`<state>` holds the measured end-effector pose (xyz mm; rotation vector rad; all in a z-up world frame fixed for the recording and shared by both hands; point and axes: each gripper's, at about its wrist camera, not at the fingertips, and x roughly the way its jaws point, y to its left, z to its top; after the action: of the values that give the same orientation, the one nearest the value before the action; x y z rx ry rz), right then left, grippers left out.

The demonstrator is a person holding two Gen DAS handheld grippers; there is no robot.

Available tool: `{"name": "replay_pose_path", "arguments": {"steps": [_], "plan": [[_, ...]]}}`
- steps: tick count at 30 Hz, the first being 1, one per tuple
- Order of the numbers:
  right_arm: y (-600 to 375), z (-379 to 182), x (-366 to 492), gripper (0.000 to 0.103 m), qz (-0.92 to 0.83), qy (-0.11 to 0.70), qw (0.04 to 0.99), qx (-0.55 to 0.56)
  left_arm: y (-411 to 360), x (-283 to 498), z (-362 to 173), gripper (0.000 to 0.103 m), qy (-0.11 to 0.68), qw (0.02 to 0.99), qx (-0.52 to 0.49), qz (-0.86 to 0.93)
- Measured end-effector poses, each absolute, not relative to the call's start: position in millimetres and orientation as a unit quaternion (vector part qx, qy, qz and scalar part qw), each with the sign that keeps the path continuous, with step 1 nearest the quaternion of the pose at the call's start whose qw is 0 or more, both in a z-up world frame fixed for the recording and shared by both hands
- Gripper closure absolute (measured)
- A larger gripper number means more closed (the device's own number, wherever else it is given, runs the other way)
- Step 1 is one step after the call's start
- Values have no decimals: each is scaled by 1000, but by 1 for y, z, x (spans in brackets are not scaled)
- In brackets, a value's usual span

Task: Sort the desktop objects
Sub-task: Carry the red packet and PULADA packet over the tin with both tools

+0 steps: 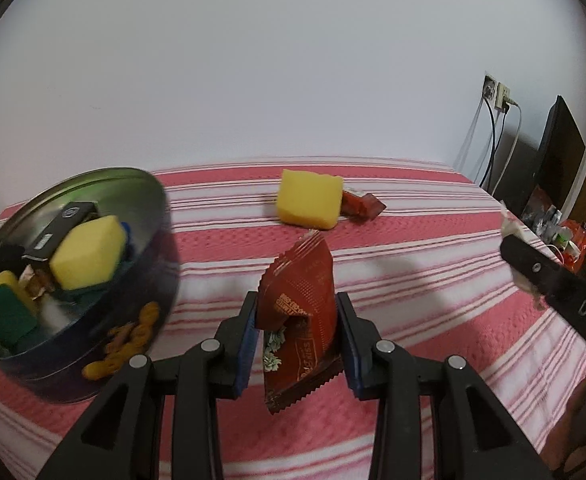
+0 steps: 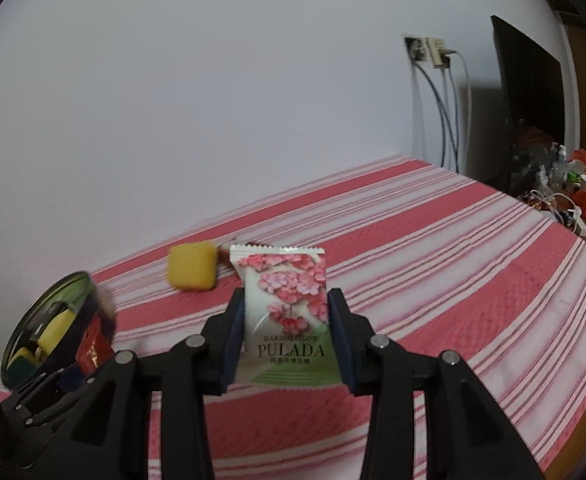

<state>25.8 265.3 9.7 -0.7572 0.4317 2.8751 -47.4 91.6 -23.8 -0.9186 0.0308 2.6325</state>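
Packets, light and crinkly: my left fingers (image 1: 298, 330) pinch the red packet (image 1: 299, 312) beside the tin (image 1: 149, 280); my right fingers (image 2: 287, 332) clamp the flowered packet (image 2: 287, 312) mid-body above the striped bench (image 2: 453, 280).

The round tin (image 1: 73, 280) is smeared by motion in the left wrist view, and its floor is buried under sponges and a dark device whose label is too blurred to read. Behind the yellow sponge (image 1: 308, 199) past the tin, a red packet (image 1: 363, 206) shows only its right end. In the right wrist view the tin (image 2: 33, 344) is blurred and partly covered by the left gripper (image 2: 77, 376)
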Motion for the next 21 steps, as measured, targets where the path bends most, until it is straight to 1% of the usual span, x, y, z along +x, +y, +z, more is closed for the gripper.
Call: {"name": "replay_pose_path", "arguments": {"steps": [5, 21], "plan": [[242, 13, 35, 63, 958, 129, 53, -251, 72, -35, -15, 64, 24, 162, -301, 940], [161, 34, 50, 63, 965, 87, -13, -245, -1, -31, -6, 64, -9, 113, -298, 948]]}}
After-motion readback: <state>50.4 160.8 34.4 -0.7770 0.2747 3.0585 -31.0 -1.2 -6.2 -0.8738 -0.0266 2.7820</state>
